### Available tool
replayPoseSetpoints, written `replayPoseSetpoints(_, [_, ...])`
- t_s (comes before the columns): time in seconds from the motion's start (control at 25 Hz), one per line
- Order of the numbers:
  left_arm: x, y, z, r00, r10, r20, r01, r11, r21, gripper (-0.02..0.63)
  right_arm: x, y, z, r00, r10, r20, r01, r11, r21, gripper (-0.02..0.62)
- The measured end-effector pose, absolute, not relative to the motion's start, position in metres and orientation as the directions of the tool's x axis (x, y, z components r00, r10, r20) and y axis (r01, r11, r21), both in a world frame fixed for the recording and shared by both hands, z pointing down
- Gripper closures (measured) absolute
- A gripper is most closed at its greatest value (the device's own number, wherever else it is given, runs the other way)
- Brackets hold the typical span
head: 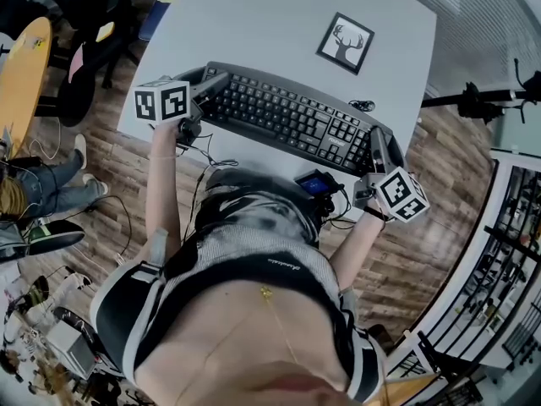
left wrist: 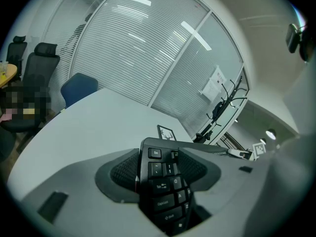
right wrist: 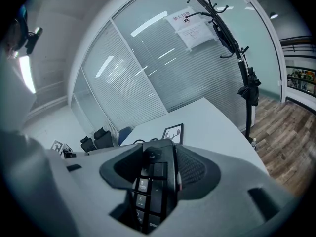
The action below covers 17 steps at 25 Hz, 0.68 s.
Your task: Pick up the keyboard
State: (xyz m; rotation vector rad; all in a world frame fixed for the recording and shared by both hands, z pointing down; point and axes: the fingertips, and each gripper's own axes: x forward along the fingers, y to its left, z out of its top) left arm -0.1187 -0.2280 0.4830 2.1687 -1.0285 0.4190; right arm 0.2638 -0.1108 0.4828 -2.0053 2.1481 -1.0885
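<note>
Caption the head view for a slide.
Left gripper and right gripper clamp opposite ends of the black keyboard at the white table.

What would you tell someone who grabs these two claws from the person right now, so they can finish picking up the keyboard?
Left claw: shut on the keyboard, at its Esc end.
Right claw: shut on its number-pad end.
The keyboard spans the near side of the white table, with the deer picture behind it. I cannot tell if it has left the tabletop.
Done: both ends gripped.
Left: raise both claws together, keeping it level.
</note>
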Motion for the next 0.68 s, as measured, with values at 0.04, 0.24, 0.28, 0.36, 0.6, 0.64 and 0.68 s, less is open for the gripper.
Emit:
replayPoseSetpoints(0.04, [-0.1173, -0.2273, 0.4844, 0.640, -0.544, 0.542, -0.768, -0.448, 0.457, 0.383, 0.2641, -0.1108, 0.4830, -0.180, -0.880, 0.440, -0.874, -0.061, -0.481, 0.383])
replayPoseSetpoints(0.24, [-0.1153, -0.2268, 0.4902, 0.651, -0.532, 0.542, -0.759, -0.448, 0.472, 0.383, 0.2649, -0.1111, 0.4845, -0.179, -0.878, 0.444, -0.874, -0.065, -0.481, 0.383])
replayPoseSetpoints(0.28, [-0.1169, -0.2286, 0.4898, 0.643, -0.538, 0.545, -0.766, -0.447, 0.462, 0.383, 0.2651, -0.1114, 0.4848, -0.178, -0.878, 0.445, -0.875, -0.066, -0.480, 0.383])
replayPoseSetpoints(0.36, [-0.1186, -0.2312, 0.4874, 0.632, -0.547, 0.549, -0.775, -0.446, 0.447, 0.383, 0.2657, -0.1119, 0.4854, -0.176, -0.877, 0.448, -0.875, -0.069, -0.479, 0.383])
replayPoseSetpoints(0.6, [-0.1184, -0.2319, 0.4909, 0.629, -0.543, 0.556, -0.777, -0.443, 0.447, 0.383, 0.2661, -0.1135, 0.4882, -0.179, -0.874, 0.452, -0.876, -0.067, -0.477, 0.383])
replayPoseSetpoints(0.64, [-0.1183, -0.2323, 0.4908, 0.626, -0.544, 0.559, -0.780, -0.442, 0.443, 0.383, 0.2660, -0.1141, 0.4885, -0.181, -0.874, 0.451, -0.876, -0.066, -0.478, 0.383])
replayPoseSetpoints(0.68, [-0.1180, -0.2327, 0.4907, 0.623, -0.545, 0.561, -0.782, -0.441, 0.441, 0.383, 0.2660, -0.1147, 0.4887, -0.182, -0.874, 0.449, -0.875, -0.064, -0.480, 0.383])
